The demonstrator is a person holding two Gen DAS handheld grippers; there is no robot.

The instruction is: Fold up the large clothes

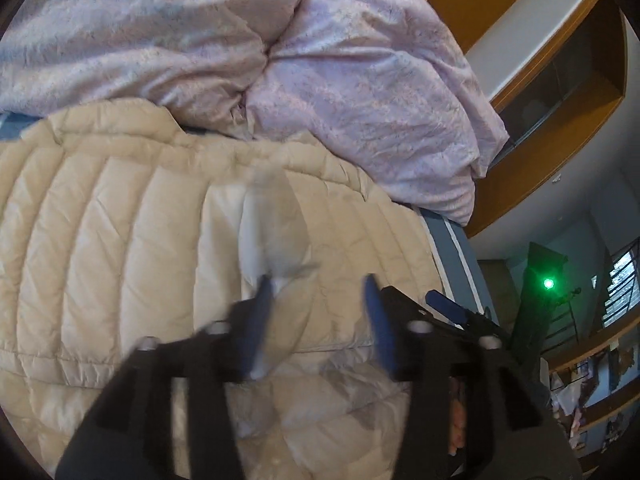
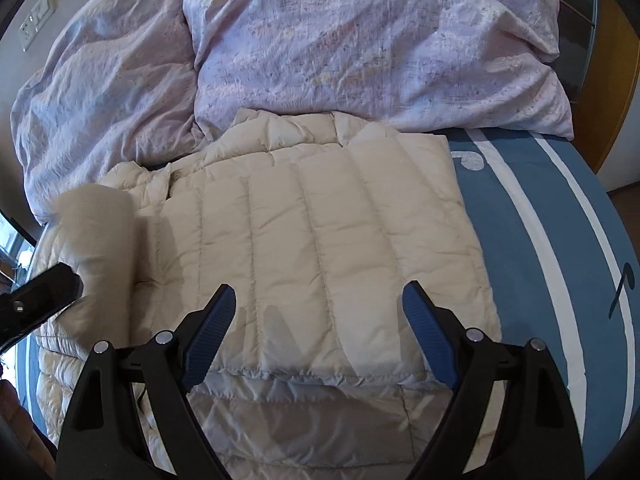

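Observation:
A cream quilted puffer jacket (image 2: 320, 216) lies partly folded on the bed, its right half doubled over with a straight edge near the blue sheet. My right gripper (image 2: 320, 288) hovers open above the jacket's near hem, nothing between its blue pads. My left gripper (image 1: 317, 282) stands over the jacket (image 1: 120, 240) with its jaws apart. A blurred cream sleeve (image 1: 272, 232) hangs against its left finger, not pinched between the pads. From the right wrist view that sleeve (image 2: 96, 232) rises at the left edge, above the left gripper's black body (image 2: 40, 300).
A crumpled lilac duvet (image 2: 360, 40) is piled across the far side of the bed. A blue sheet with white stripes (image 2: 540, 220) lies bare to the right. Wooden shelving (image 1: 560, 92) and a green light (image 1: 548, 283) stand beyond the bed edge.

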